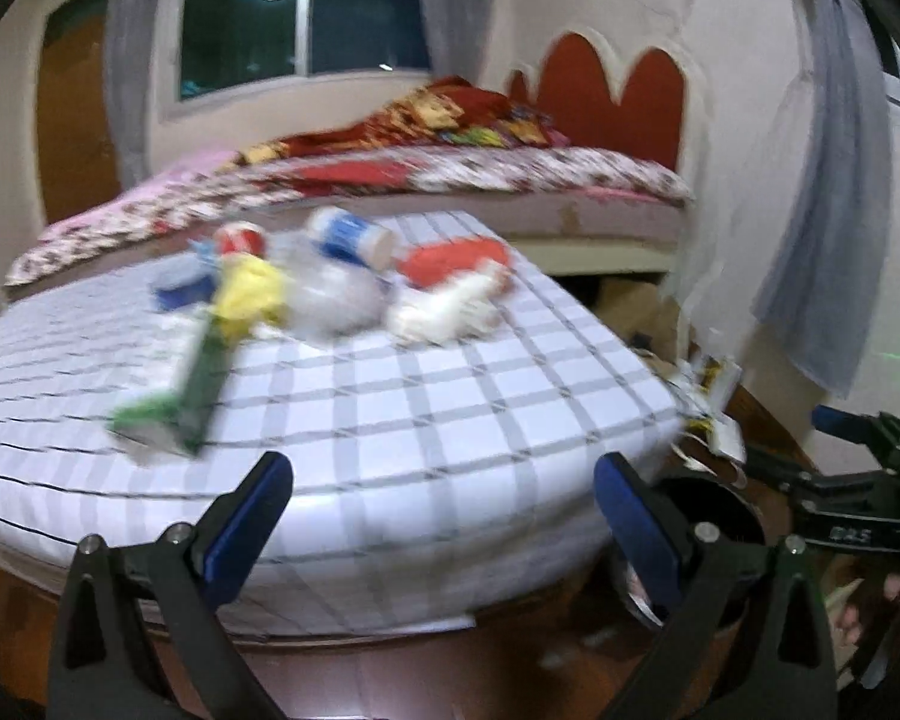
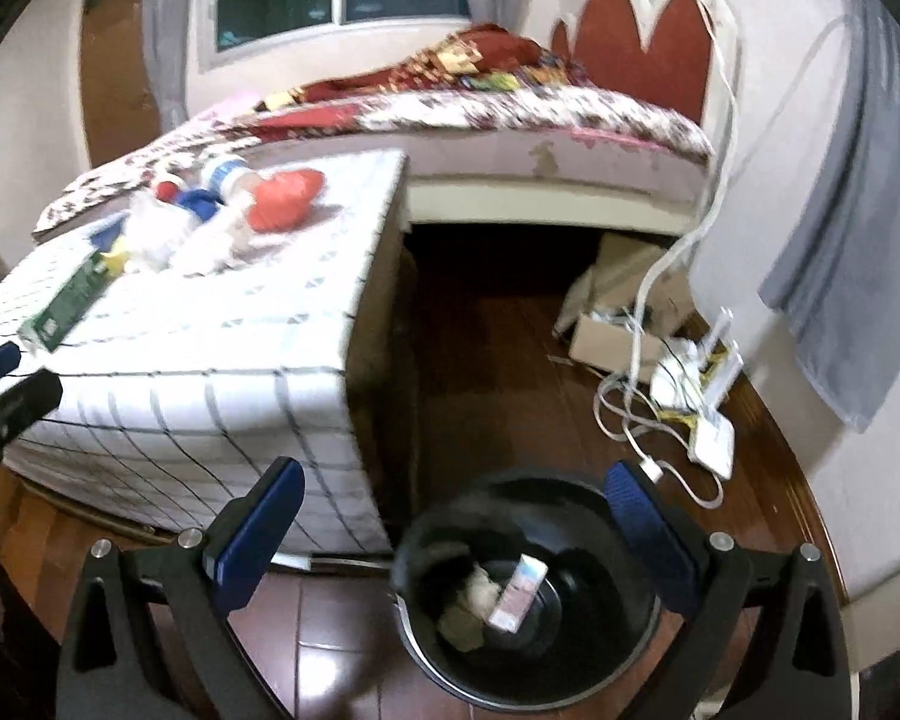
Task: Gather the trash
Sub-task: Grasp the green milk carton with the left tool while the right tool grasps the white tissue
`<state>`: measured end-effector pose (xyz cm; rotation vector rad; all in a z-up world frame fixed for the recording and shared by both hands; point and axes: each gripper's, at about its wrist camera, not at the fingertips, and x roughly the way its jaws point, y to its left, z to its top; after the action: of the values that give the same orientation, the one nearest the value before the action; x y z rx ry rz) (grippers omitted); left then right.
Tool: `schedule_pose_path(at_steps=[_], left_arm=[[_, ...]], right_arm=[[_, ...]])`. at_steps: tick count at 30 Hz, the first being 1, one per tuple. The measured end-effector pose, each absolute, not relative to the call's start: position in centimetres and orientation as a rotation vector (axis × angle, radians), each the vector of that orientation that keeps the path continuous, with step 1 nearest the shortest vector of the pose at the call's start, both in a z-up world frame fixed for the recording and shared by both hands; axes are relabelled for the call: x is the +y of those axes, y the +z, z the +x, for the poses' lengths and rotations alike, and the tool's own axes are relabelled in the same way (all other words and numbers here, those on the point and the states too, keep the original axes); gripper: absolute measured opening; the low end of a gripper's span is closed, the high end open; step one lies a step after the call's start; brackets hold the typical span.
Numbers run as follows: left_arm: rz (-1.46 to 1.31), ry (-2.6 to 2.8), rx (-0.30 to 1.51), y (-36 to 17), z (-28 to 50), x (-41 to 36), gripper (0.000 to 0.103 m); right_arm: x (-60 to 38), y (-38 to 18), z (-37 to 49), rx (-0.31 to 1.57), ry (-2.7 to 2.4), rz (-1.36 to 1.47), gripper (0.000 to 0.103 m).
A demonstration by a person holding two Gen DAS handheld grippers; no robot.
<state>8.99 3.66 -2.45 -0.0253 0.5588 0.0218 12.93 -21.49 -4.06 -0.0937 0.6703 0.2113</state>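
Note:
Several pieces of trash lie in a cluster on the checked table: a green box, a yellow wrapper, a clear crumpled bag, white crumpled paper, an orange-red bag, a blue-white bottle and a red can. My left gripper is open and empty at the table's near edge. My right gripper is open and empty above a black bin on the floor, which holds a small carton and crumpled paper.
A bed with a floral cover stands behind the table. Cables, a white router and a cardboard box lie on the wooden floor at right. A grey curtain hangs on the right wall.

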Motion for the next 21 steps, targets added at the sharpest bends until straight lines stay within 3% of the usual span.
schedule_pose_path(at_steps=[10,16,21], left_arm=[[-0.096,0.24,0.537,-1.8,10.9,13.9,0.101],[-0.125,0.284,0.587,-3.5,13.4,16.8,0.101],[-0.177,0.269,0.636,-5.0,14.9,17.8,0.095]], right_arm=[[-13.5,-1.3,15.6,0.61,0.344,-0.121,0.102],[-9.0,-1.3,19.2,0.64,0.403,-0.117,0.102],[-5.0,-1.7,22.5,0.674,0.424,-0.164,0.102]])
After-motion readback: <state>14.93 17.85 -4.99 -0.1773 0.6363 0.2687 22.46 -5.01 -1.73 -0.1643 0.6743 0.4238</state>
